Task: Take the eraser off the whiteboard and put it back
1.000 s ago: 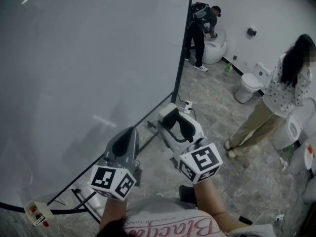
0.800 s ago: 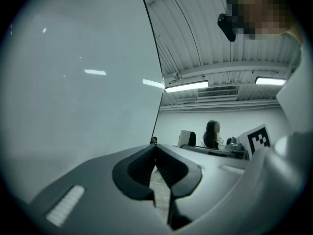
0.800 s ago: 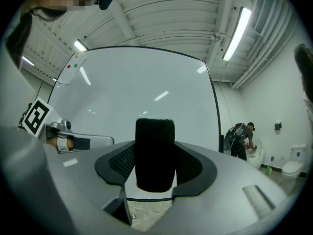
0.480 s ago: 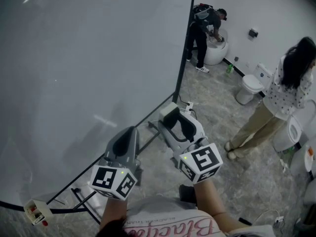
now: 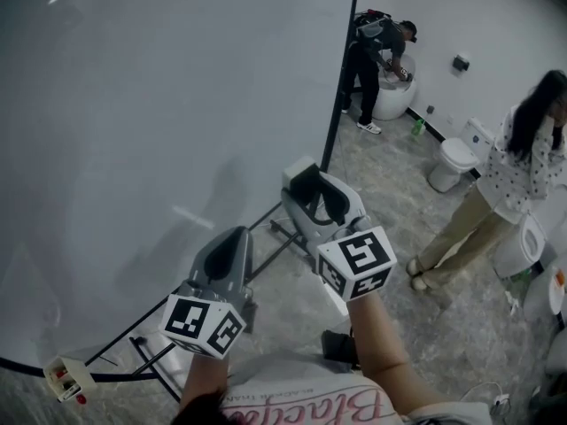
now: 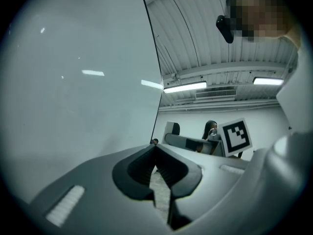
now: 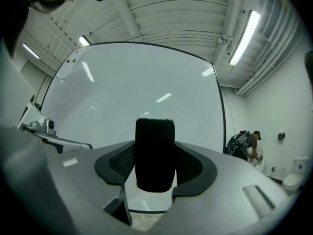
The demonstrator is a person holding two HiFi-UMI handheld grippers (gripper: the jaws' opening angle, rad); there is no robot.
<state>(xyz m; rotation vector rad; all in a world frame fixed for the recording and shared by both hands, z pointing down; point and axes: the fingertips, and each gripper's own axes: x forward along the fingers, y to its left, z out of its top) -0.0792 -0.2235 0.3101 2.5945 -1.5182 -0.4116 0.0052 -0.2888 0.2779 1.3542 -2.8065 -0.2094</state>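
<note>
Holding the eraser: my right gripper (image 5: 312,189) has its two jaws set fairly wide and pressed on either side of the eraser (image 7: 154,153), a black block standing upright between the pads.
Eraser: off the whiteboard, carried in the right gripper out in front of the board's lower right part. From the right gripper view I see the whole board behind it, so it is clear of the surface.
Left gripper: my left gripper (image 6: 155,145) has its jaw tips together with nothing between them. It sits nearer to me and to the left of the right one, pointing at the board.
Whiteboard: the whiteboard (image 5: 159,104) fills the left of my head view, plain and blank, with a dark frame along its right edge.
Stand: the black stand legs (image 5: 270,233) run along the floor under the board, between the two grippers.
Marker cubes: one marker cube (image 5: 356,262) is on the back of the right gripper, another cube (image 5: 202,324) on the left.
Floor: grey stone-patterned floor (image 5: 390,175) stretches to the right of the board.
Far right: one person (image 5: 376,51) bends over a white toilet by the far wall, and another person (image 5: 505,184) stands near a second toilet (image 5: 452,158).
</note>
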